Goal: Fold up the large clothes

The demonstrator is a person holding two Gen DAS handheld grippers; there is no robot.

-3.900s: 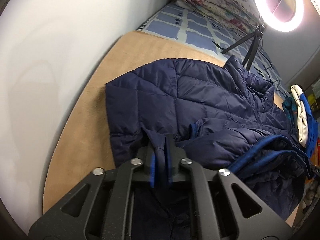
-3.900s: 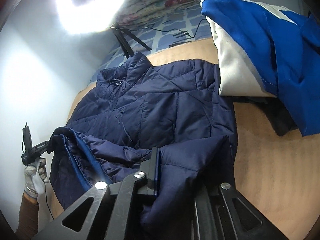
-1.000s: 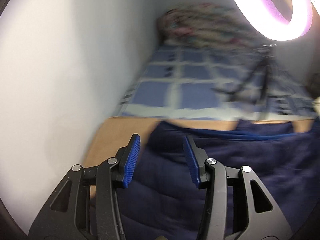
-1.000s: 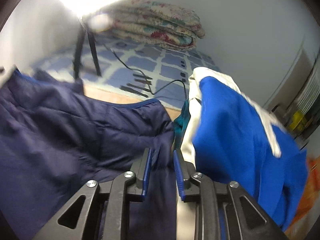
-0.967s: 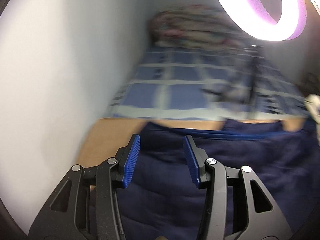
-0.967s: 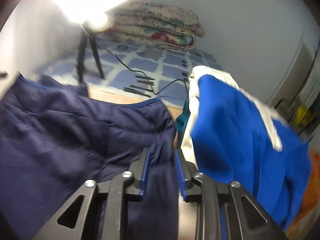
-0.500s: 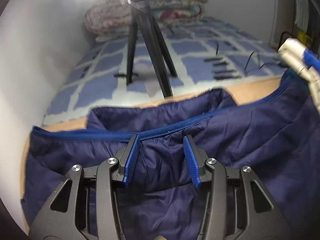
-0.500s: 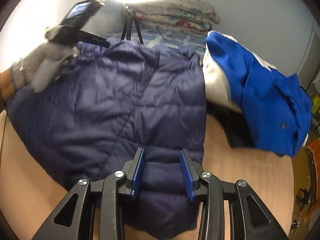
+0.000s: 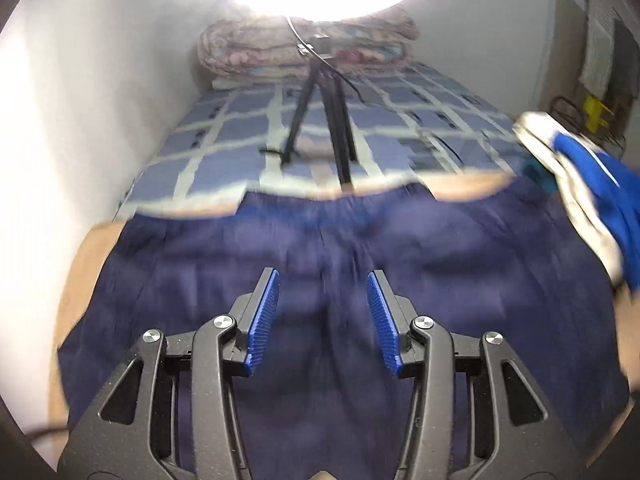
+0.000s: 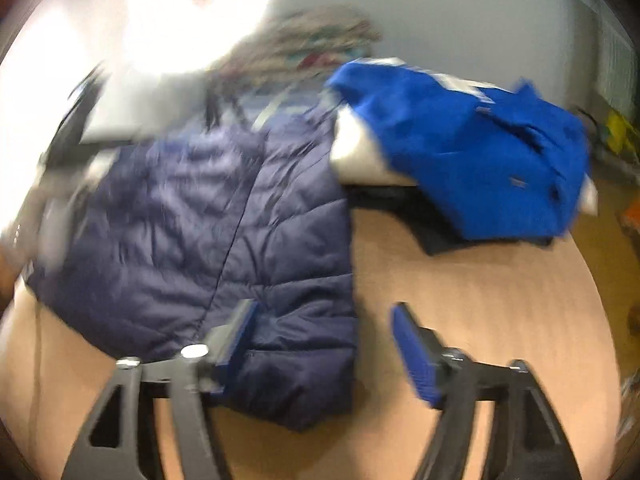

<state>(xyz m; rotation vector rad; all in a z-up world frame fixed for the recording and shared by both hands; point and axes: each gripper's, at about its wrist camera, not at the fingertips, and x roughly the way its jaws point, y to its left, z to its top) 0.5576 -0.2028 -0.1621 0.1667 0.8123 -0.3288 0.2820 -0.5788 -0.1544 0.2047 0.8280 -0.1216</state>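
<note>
A navy quilted puffer jacket (image 9: 320,248) lies folded on the tan table (image 9: 84,256). In the right wrist view the jacket (image 10: 200,220) fills the left half of the table (image 10: 480,300). My left gripper (image 9: 322,312) is open and empty, just above the jacket's middle. My right gripper (image 10: 320,344) is open wide and empty, over the jacket's near right corner and the bare table beside it. Both views are blurred by motion.
A folded blue and white garment (image 10: 472,148) lies on darker clothes at the table's far right, also seen in the left wrist view (image 9: 592,200). A ring light on a black tripod (image 9: 320,120) stands on the blue checked bed (image 9: 240,120) behind the table. Folded quilts (image 9: 304,48) lie against the wall.
Both grippers have let go of the jacket, which now lies folded over. The right gripper has opened wider and pulled back toward the near right corner. The left gripper has moved back over the jacket's middle.
</note>
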